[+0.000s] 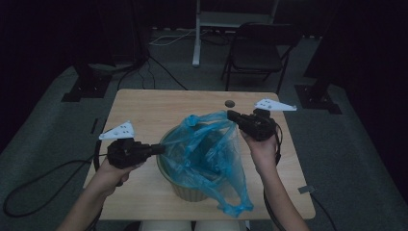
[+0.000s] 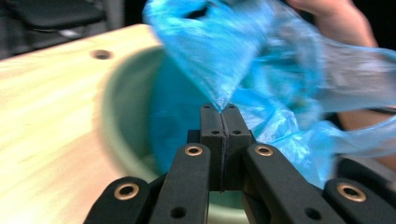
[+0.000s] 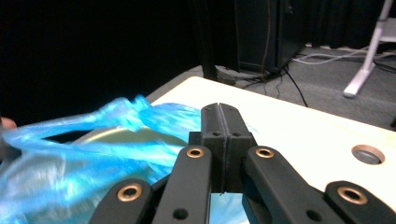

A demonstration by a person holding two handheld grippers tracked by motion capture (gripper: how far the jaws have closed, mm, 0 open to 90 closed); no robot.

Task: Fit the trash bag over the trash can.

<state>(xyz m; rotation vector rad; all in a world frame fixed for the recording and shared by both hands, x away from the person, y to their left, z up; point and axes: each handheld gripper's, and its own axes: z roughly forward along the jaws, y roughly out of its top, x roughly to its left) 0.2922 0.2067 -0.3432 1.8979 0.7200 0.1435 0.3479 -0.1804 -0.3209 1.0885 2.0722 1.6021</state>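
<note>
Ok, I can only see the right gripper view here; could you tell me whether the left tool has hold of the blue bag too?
Observer: Yes, in the left gripper view the left tool is shut on a pinch of the blue bag.
Operator: Thank you. Is the bag sitting fully inside the bin?
Observer: No. In the high view, a tail of it spills over the near right side of the pale green bin onto the table.
</note>
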